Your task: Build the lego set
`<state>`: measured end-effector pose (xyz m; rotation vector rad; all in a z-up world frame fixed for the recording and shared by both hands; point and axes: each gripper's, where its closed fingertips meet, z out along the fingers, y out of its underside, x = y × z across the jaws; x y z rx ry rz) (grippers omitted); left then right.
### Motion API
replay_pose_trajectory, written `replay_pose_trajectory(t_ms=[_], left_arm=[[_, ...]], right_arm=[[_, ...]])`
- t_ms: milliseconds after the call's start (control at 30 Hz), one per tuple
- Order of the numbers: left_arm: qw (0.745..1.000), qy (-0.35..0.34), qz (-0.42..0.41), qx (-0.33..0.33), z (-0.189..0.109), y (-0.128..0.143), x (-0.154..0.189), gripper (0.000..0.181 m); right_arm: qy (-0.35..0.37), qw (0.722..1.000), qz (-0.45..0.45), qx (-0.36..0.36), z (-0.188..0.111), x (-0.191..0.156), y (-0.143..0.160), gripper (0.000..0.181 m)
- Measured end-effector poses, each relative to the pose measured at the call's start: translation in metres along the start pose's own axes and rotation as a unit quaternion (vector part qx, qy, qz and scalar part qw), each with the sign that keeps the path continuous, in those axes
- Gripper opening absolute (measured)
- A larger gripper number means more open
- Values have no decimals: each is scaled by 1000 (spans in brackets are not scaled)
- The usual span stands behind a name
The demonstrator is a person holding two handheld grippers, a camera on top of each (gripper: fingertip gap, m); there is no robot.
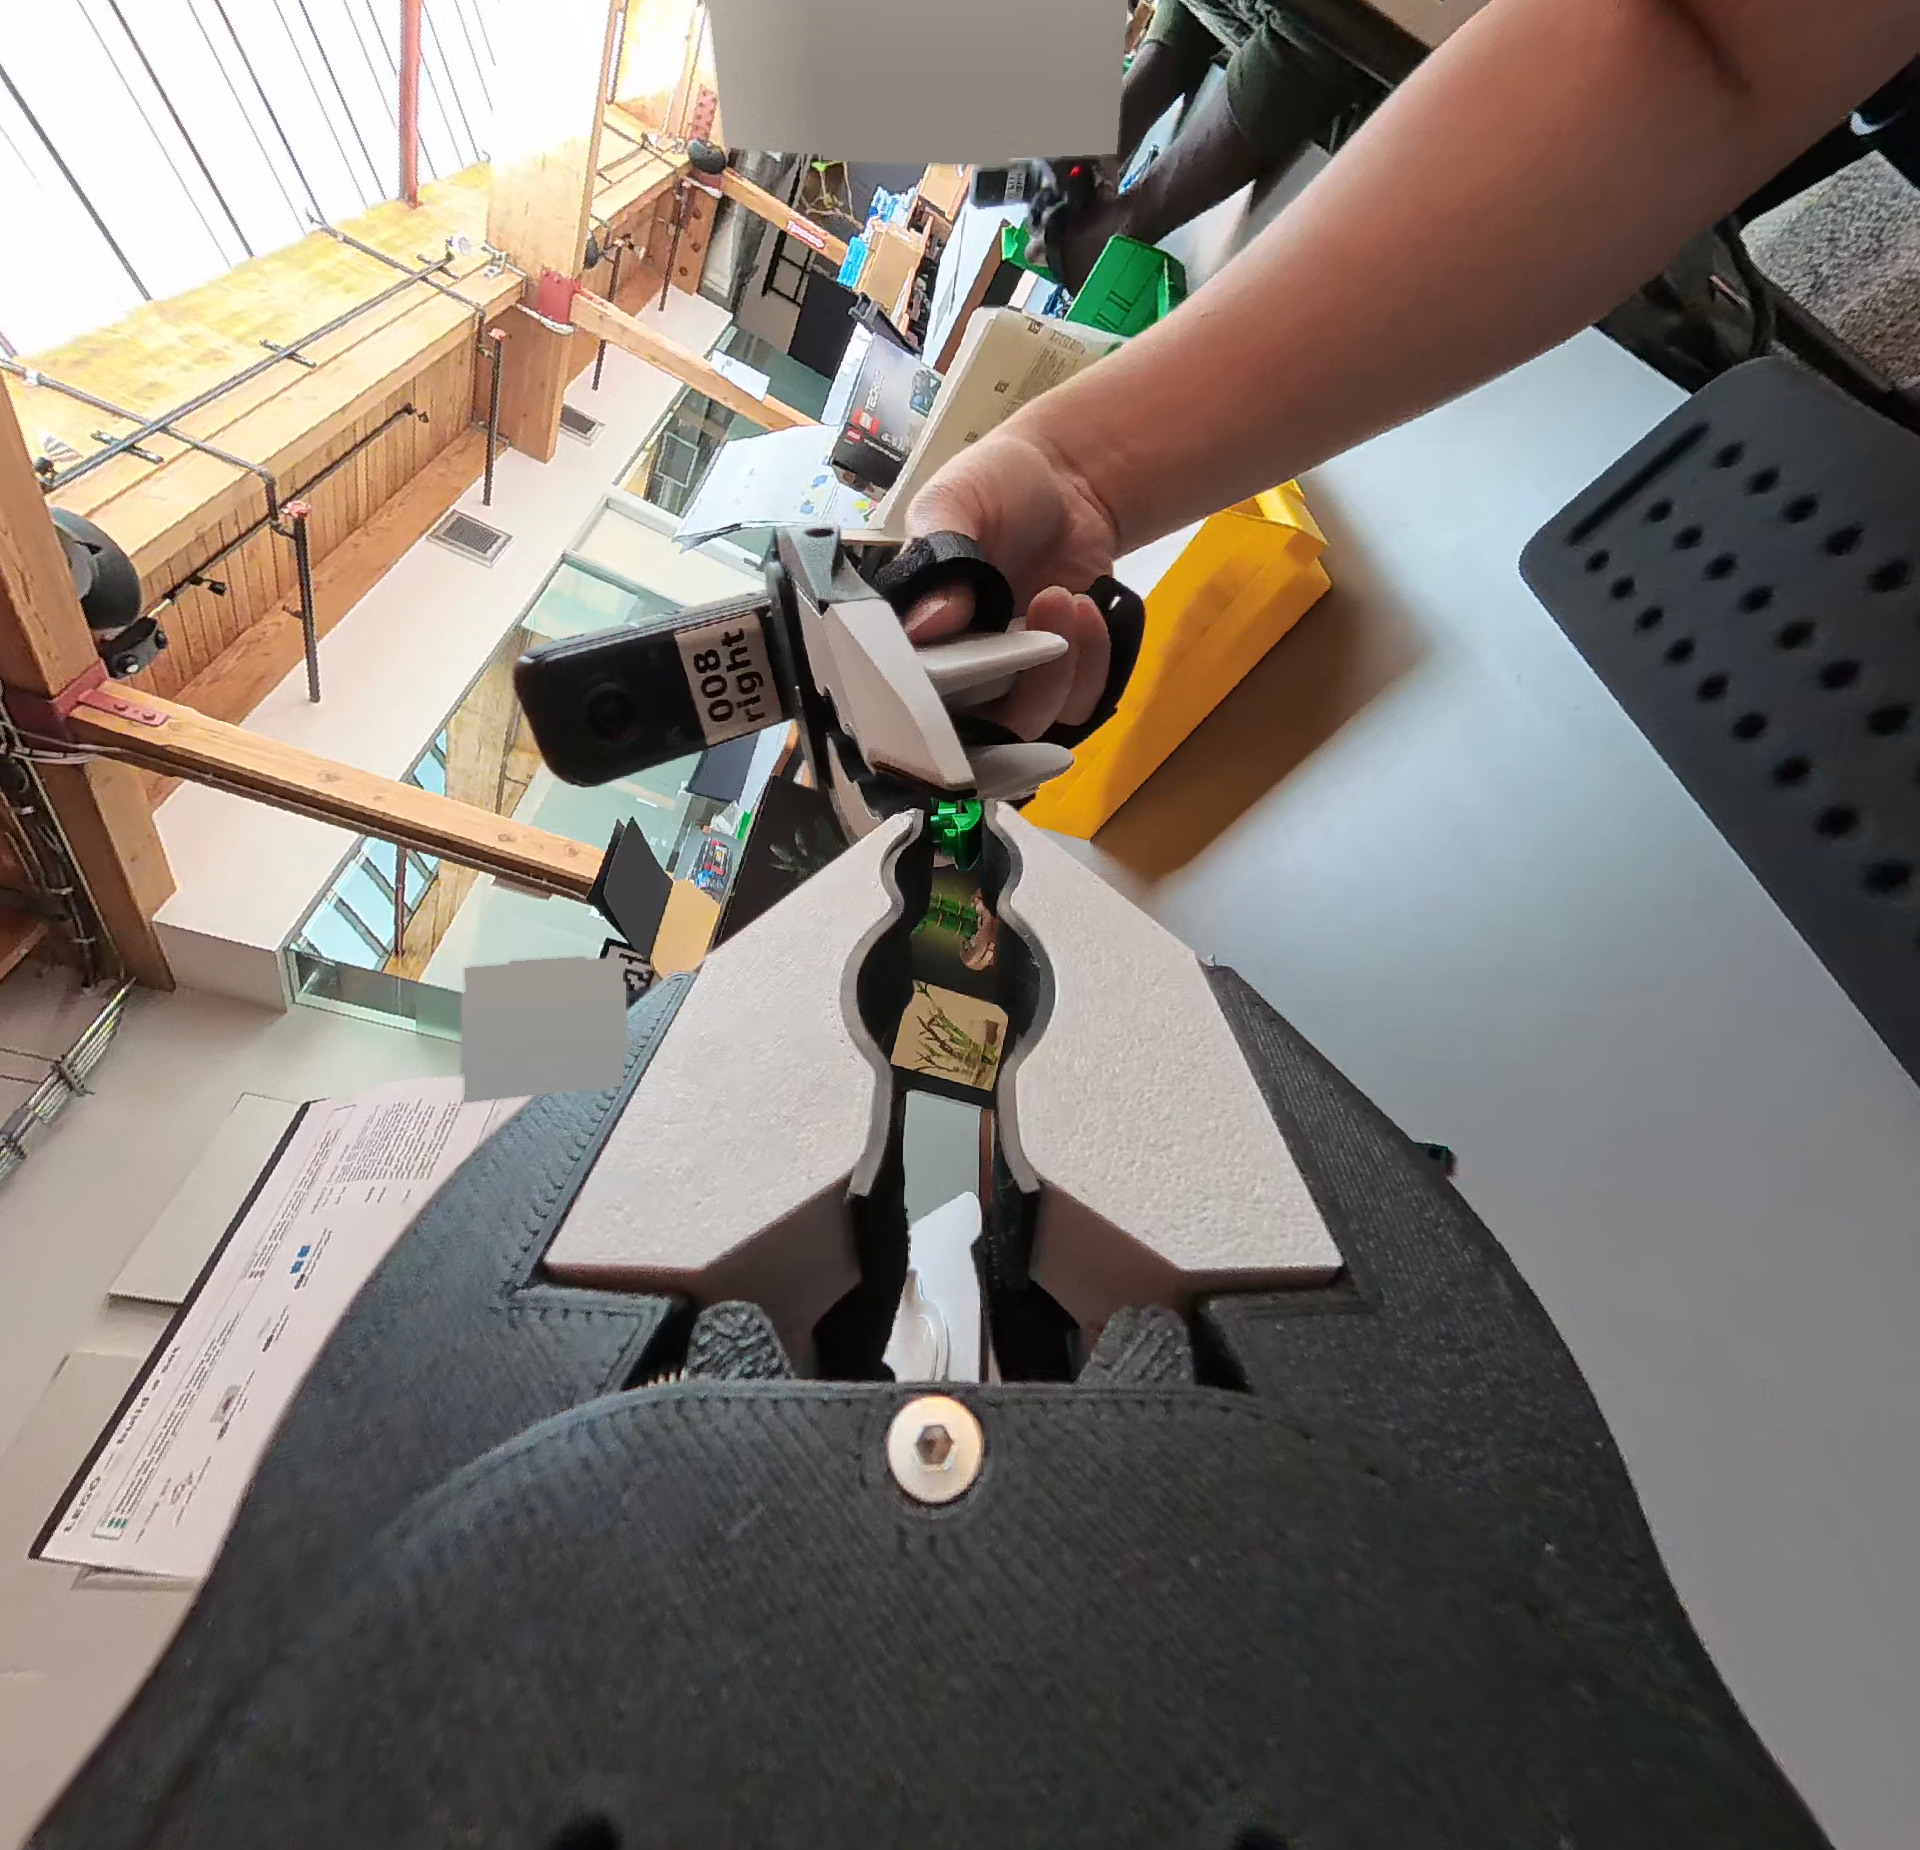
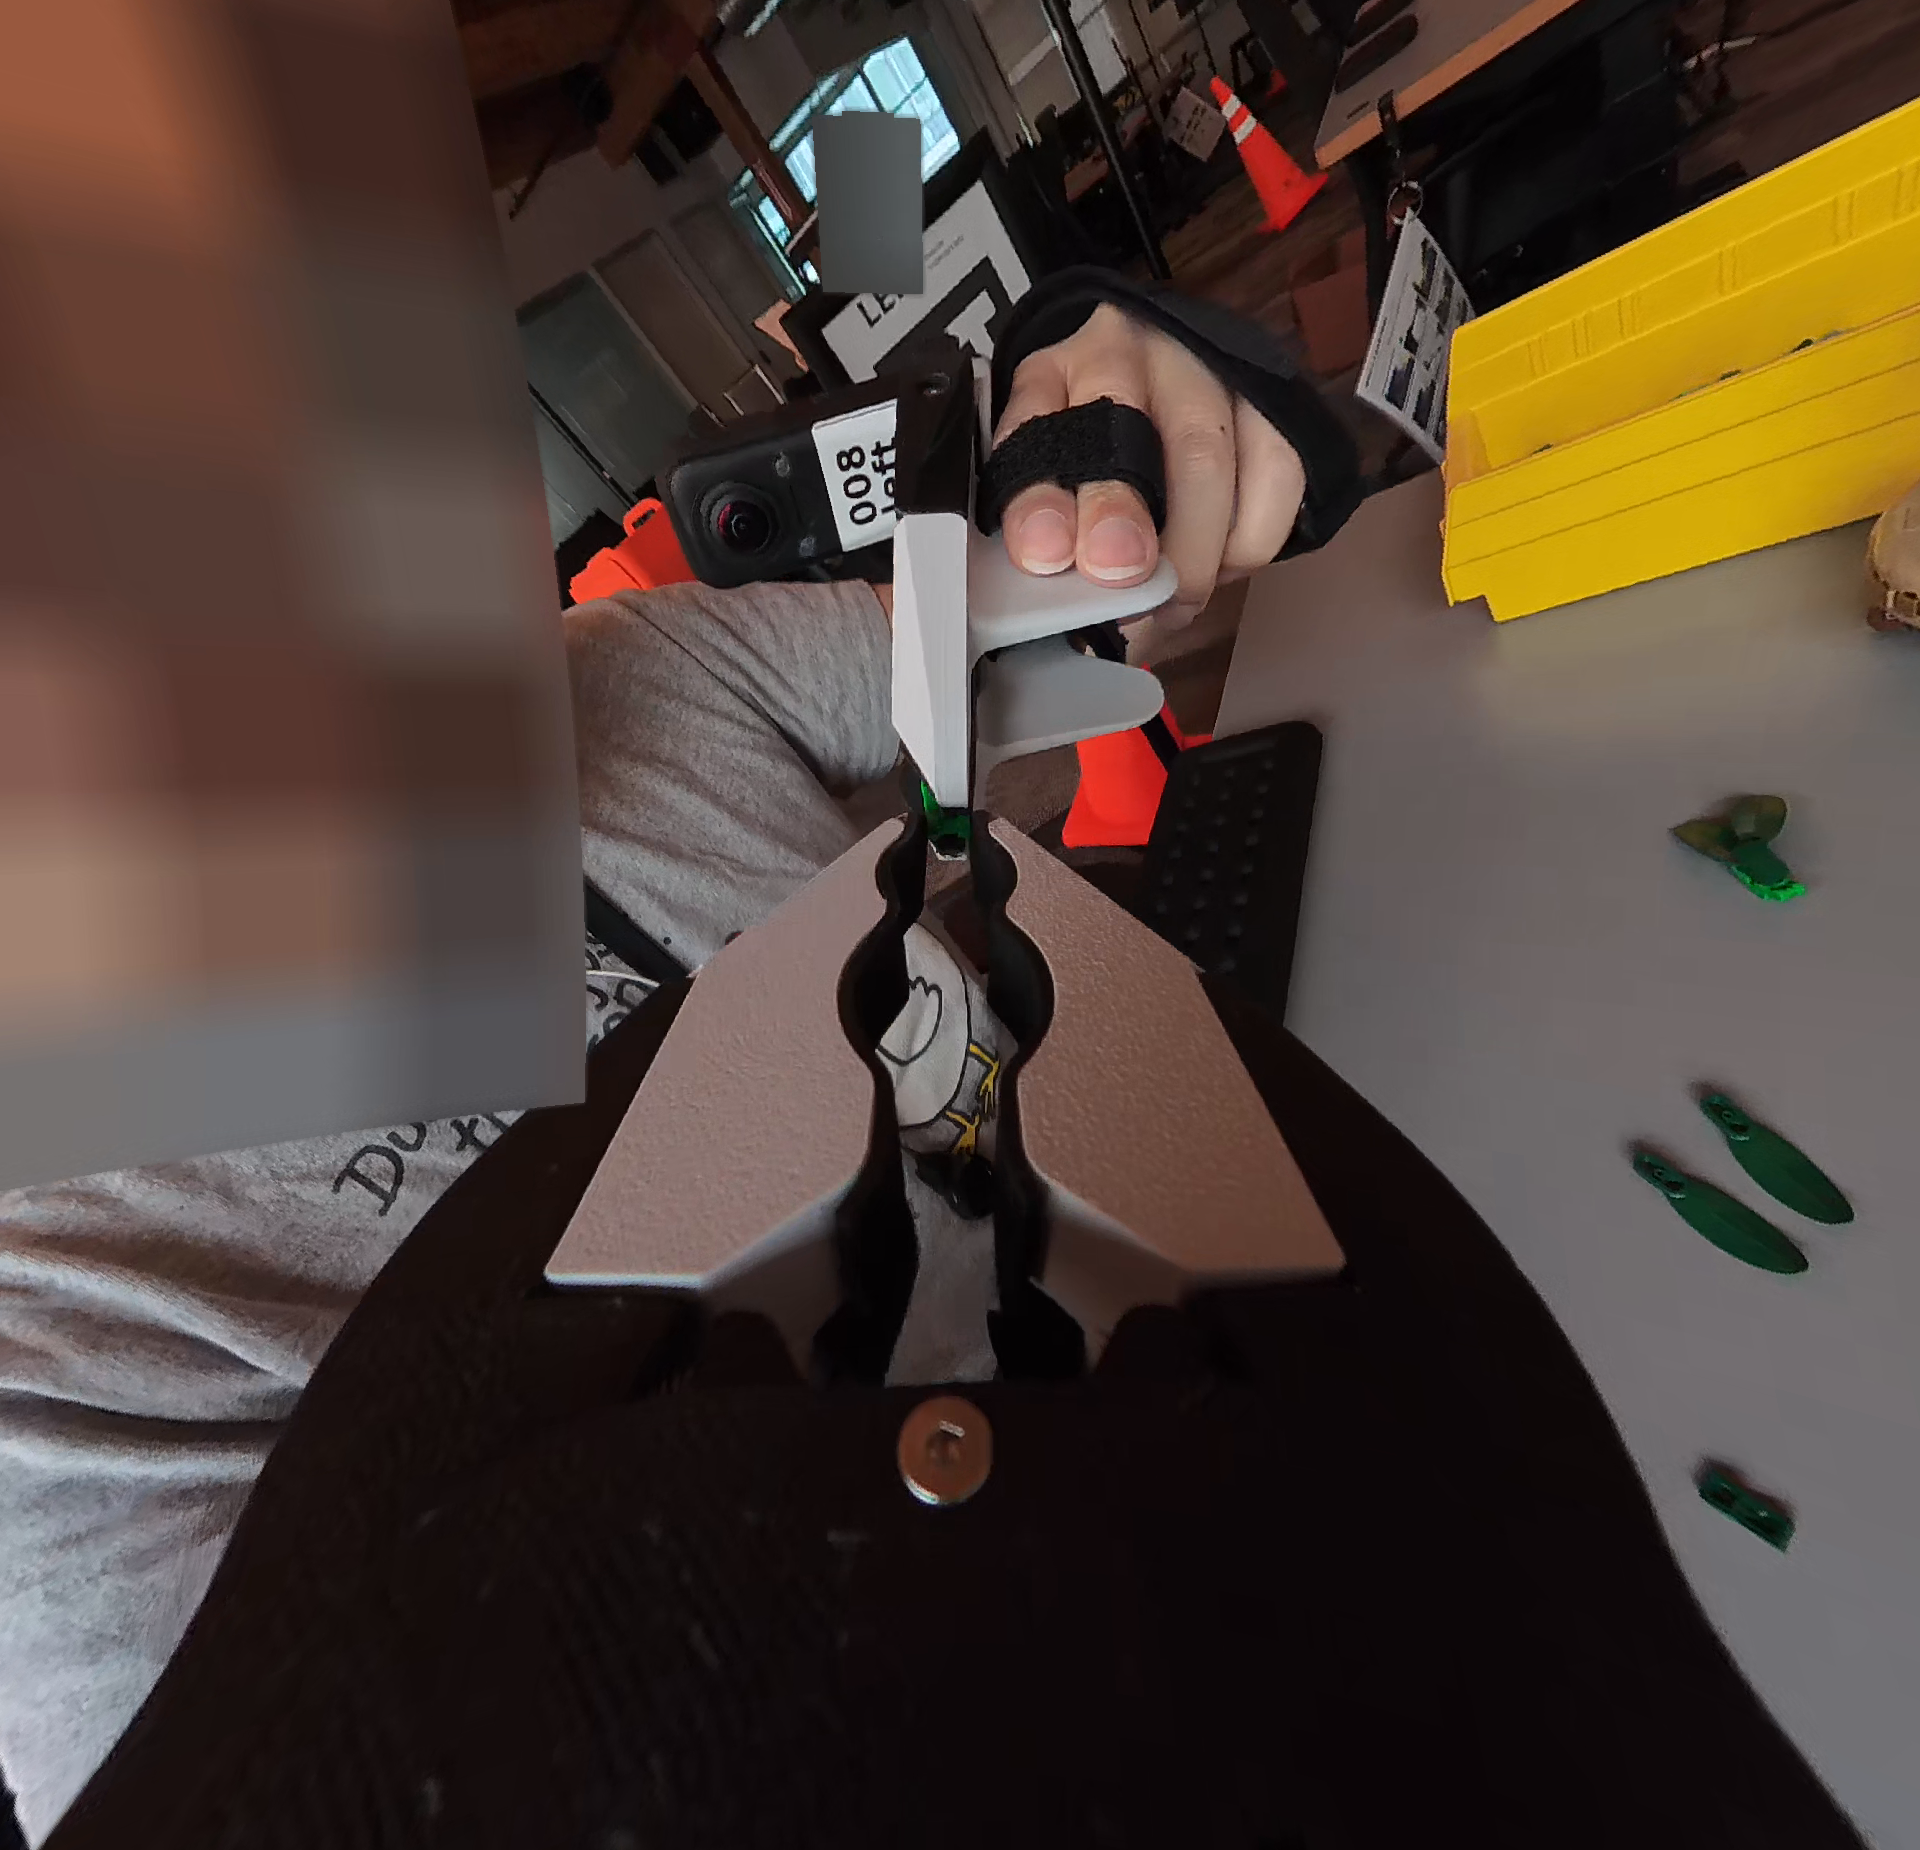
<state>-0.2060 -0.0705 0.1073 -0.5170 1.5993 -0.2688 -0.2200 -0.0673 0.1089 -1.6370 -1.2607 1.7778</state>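
Observation:
Both grippers are held in the air and meet tip to tip on a small bright green Lego piece (image 1: 956, 826). In the left wrist view my left gripper (image 1: 954, 844) is shut on this piece, and the right gripper (image 1: 940, 777) comes down on it from above, its jaws together. In the right wrist view my right gripper (image 2: 948, 844) is shut on the same green piece (image 2: 940, 820), with the left gripper (image 2: 943, 782) opposite it. Most of the piece is hidden between the fingertips.
On the grey table (image 2: 1558, 1021) lie two dark green leaf pieces (image 2: 1777, 1161), a small green piece (image 2: 1745, 1509) and a small green assembly (image 2: 1735, 850). A yellow bin (image 2: 1662, 429) stands behind. A black perforated mat (image 1: 1745, 637) and a printed sheet (image 1: 239, 1333) lie on the table. My left and right fingertips are right by each other. The small green assembly (image 2: 1735, 850) is about equally far from each gripper, around 35 centimeters.

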Motion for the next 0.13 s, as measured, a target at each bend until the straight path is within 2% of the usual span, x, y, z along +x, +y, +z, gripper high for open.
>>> replay_pose_trajectory(t_ms=[133], left_arm=[[1000, -24, -6, 5, -3, 1, -8, 7]], right_arm=[[-10, 999, 11, 47, 0, 0, -10, 6]])
